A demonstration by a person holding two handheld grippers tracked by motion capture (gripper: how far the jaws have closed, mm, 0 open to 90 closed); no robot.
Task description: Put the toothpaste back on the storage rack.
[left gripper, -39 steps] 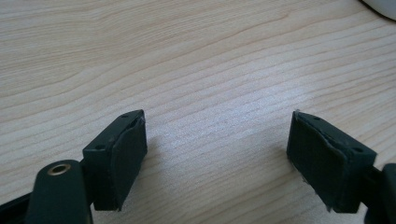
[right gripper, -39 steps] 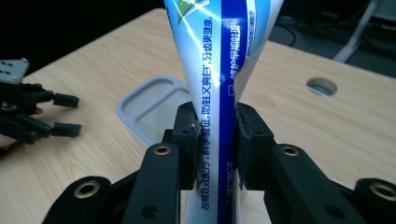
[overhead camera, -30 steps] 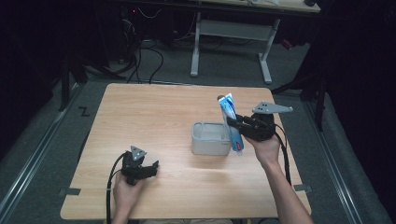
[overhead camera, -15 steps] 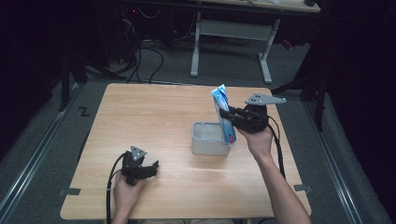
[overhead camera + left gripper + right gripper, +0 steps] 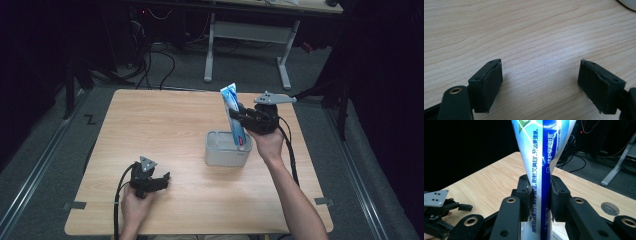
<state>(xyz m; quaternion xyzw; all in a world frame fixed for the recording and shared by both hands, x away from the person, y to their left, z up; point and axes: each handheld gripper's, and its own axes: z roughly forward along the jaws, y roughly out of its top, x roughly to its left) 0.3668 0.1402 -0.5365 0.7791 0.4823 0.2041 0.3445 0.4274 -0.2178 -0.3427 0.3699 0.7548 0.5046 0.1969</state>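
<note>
At frame centre-right, right gripper (image 5: 242,118) fingers pinching toothpaste tube (image 5: 233,115) over grey container (image 5: 226,151), tube may slip or tip it; left gripper (image 5: 159,181) fingers spread, idle on tabletop (image 5: 165,130).

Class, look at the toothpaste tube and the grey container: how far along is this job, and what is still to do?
Done: the right gripper is shut on the toothpaste tube and holds it nearly upright.

In hand: the tube's lower end sits at the grey container; whether it touches bottom can't be told.

Left: letting go of the tube. The left gripper is open on the table, holding nothing.
</note>
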